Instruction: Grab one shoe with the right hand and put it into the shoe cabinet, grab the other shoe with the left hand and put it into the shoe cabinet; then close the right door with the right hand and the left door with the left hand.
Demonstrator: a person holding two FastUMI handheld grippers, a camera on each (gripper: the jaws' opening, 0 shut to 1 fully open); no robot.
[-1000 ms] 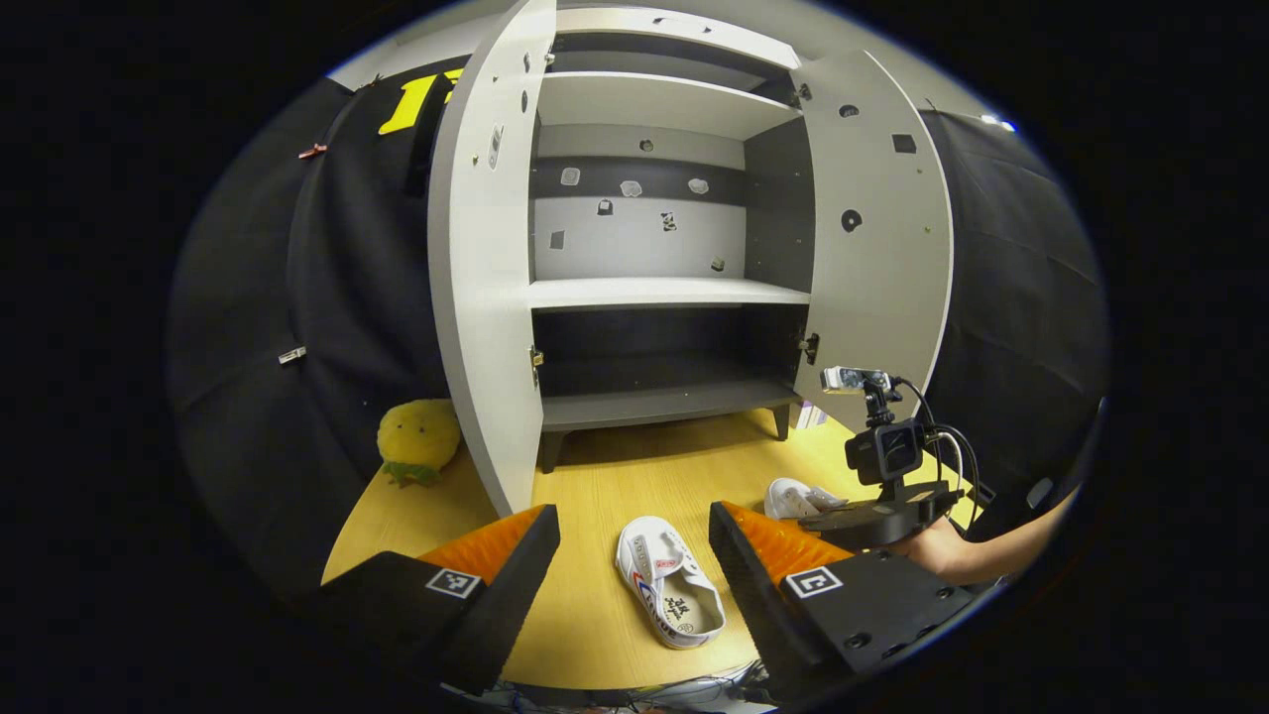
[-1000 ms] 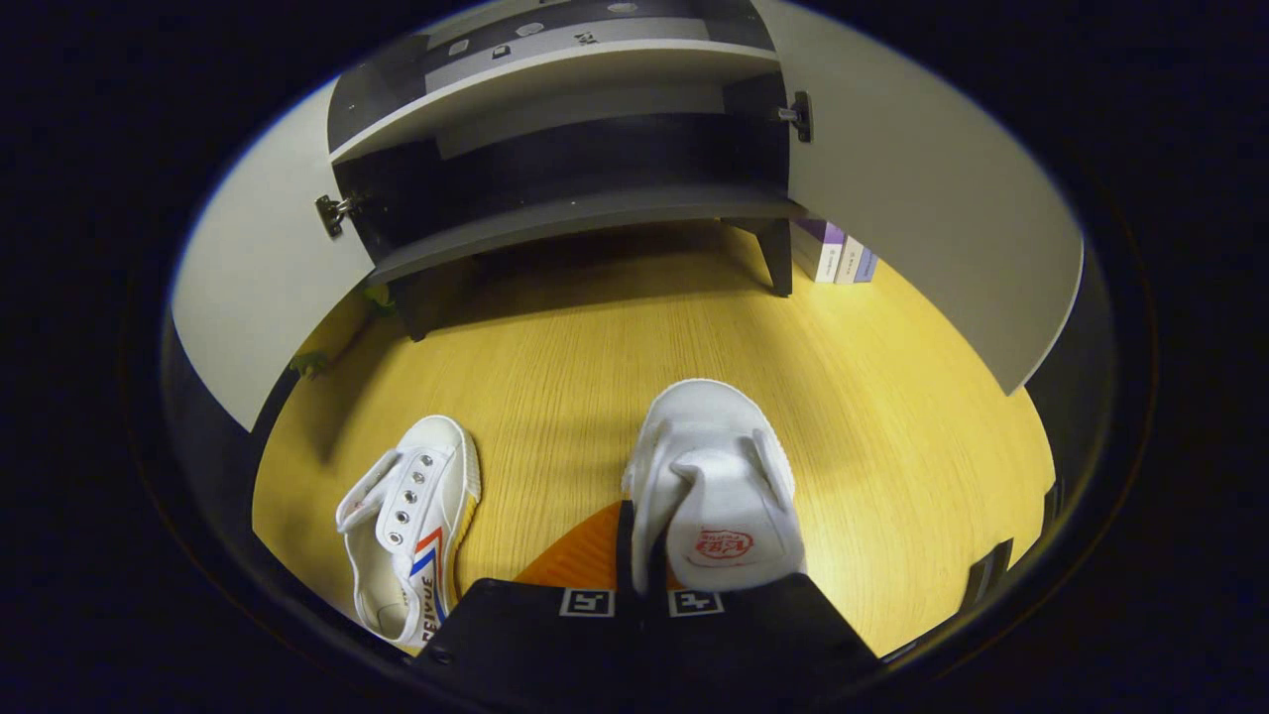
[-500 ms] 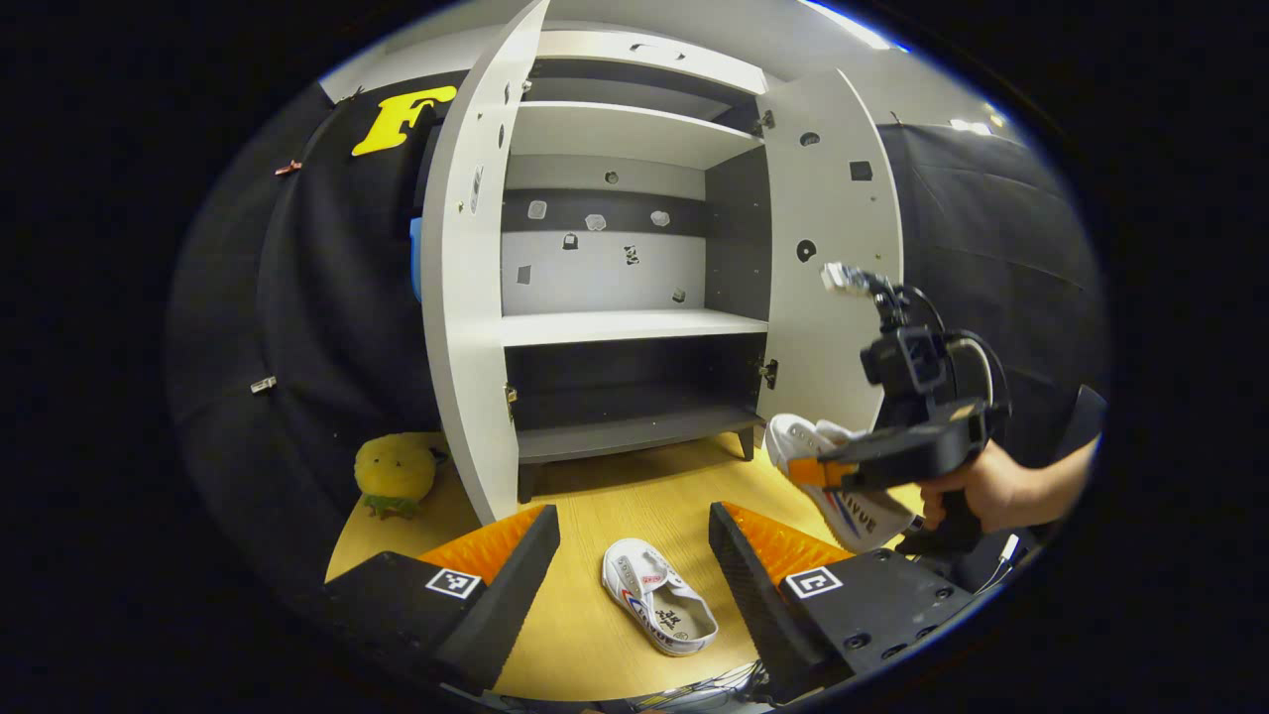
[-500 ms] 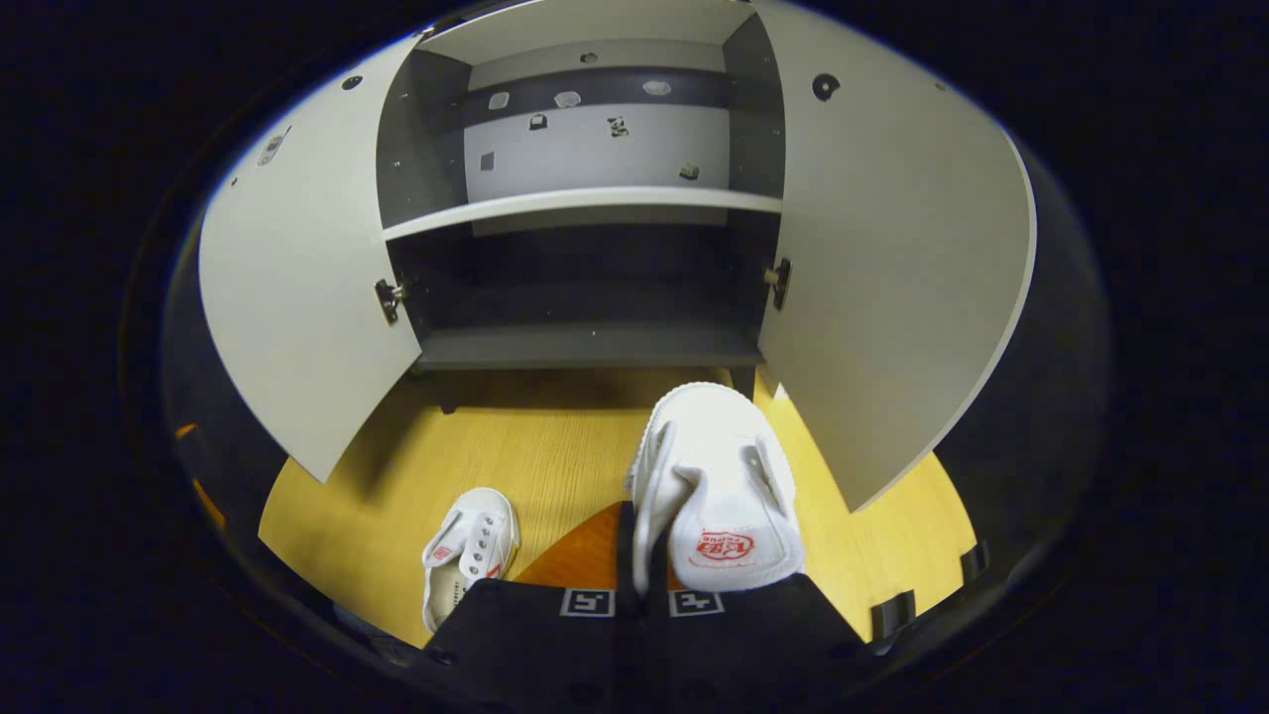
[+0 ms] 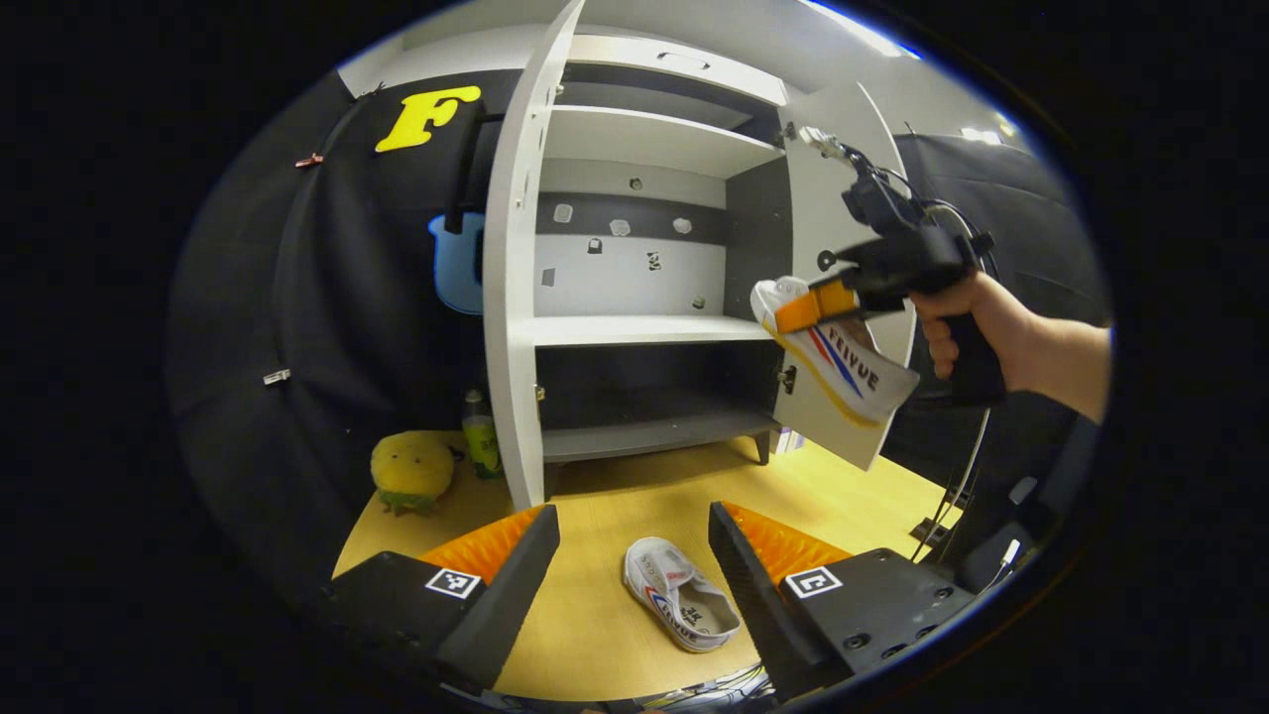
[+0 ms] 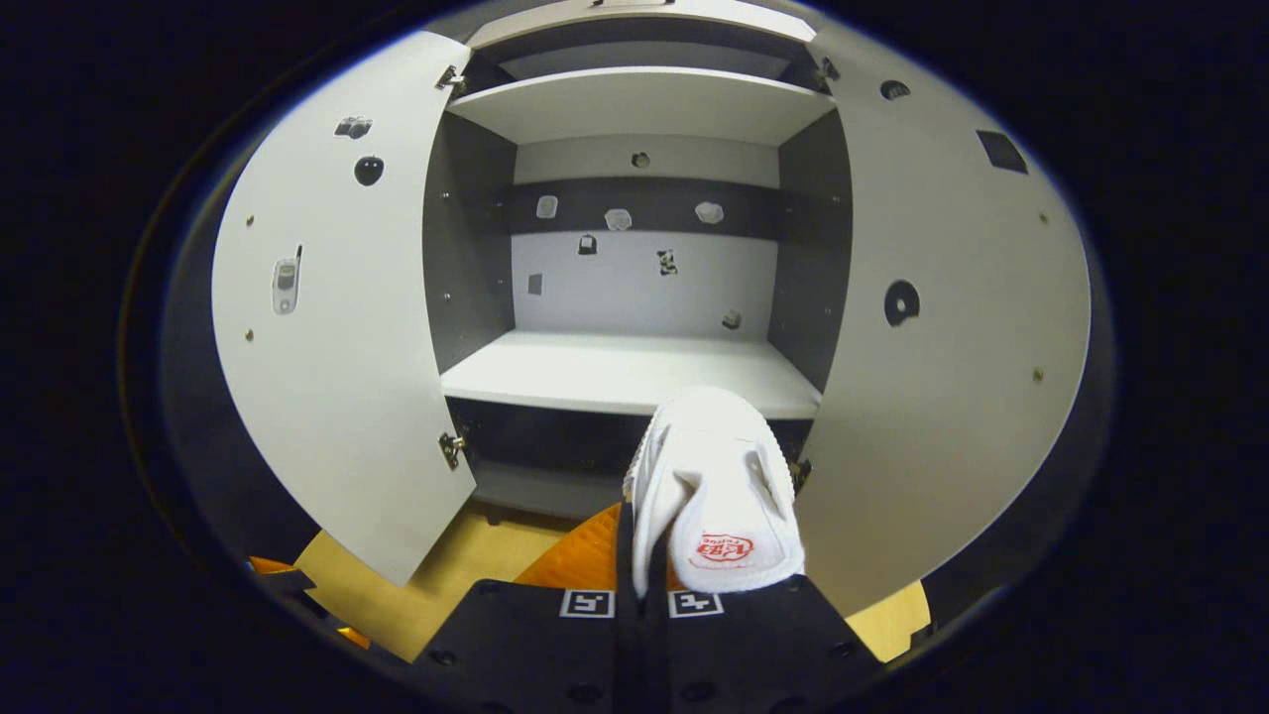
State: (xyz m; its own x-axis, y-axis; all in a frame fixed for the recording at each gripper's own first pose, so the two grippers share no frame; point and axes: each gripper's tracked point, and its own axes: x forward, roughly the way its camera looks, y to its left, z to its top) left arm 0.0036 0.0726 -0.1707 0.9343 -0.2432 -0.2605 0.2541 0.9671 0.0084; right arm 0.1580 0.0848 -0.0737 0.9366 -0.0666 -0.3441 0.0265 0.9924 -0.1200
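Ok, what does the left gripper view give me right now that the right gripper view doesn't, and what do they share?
Left gripper view alone: the second shoe lying on the wooden floor between the open left hand-held gripper fingers, a yellow plush toy, a bottle, and the person's hand carrying the right hand-held gripper.

Right gripper view alone: the held shoe seen from behind, level with the middle shelf.

Both: the open cabinet, both doors wide, shelves bare, and the held shoe.
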